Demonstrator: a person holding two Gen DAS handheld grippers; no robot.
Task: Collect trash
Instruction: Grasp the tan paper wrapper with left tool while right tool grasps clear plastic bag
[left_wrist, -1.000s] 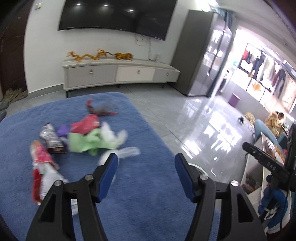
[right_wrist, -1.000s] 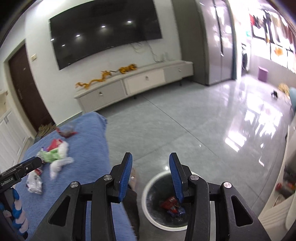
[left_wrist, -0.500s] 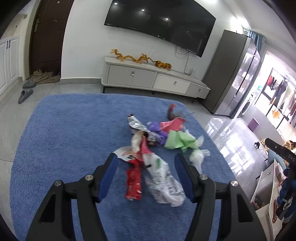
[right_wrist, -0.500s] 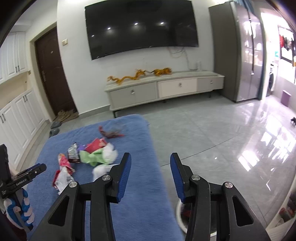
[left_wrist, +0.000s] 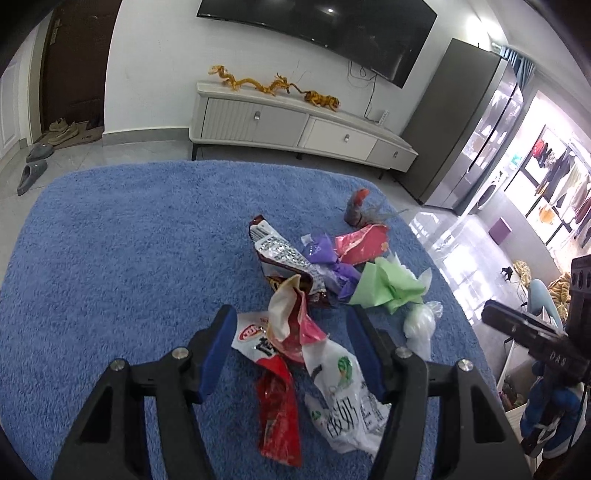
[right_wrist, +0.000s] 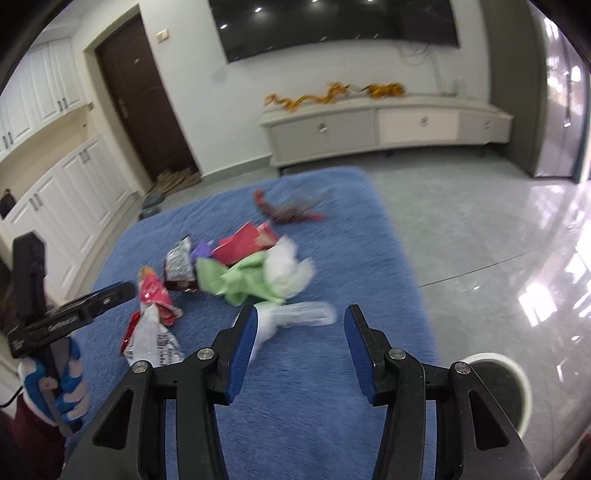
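Note:
A pile of trash lies on the blue rug (left_wrist: 129, 258): a white printed bag (left_wrist: 343, 387), a red wrapper (left_wrist: 277, 406), a silver-brown snack bag (left_wrist: 284, 258), purple, pink and green pieces, and a clear plastic wrap (left_wrist: 419, 325). My left gripper (left_wrist: 290, 317) hangs over the near end of the pile. Its jaws are closing on either side of a crumpled red-and-cream wrapper (left_wrist: 295, 325), and the pads do not touch it. My right gripper (right_wrist: 301, 314) is over the rug's right part with its jaws opening. The clear plastic wrap (right_wrist: 299, 314) lies beyond its tips, untouched.
A white-rimmed bin (right_wrist: 498, 387) stands on the tiled floor to the right of the rug (right_wrist: 332, 387). A gloved hand (right_wrist: 55, 387) holds the left gripper's handle at the left. A low TV cabinet (left_wrist: 295, 129) lines the far wall, with slippers (left_wrist: 33, 173) near the door.
Both views swung left toward the pile. The left gripper came down over the near wrappers. The right gripper left the bin for the rug, and its jaws widened.

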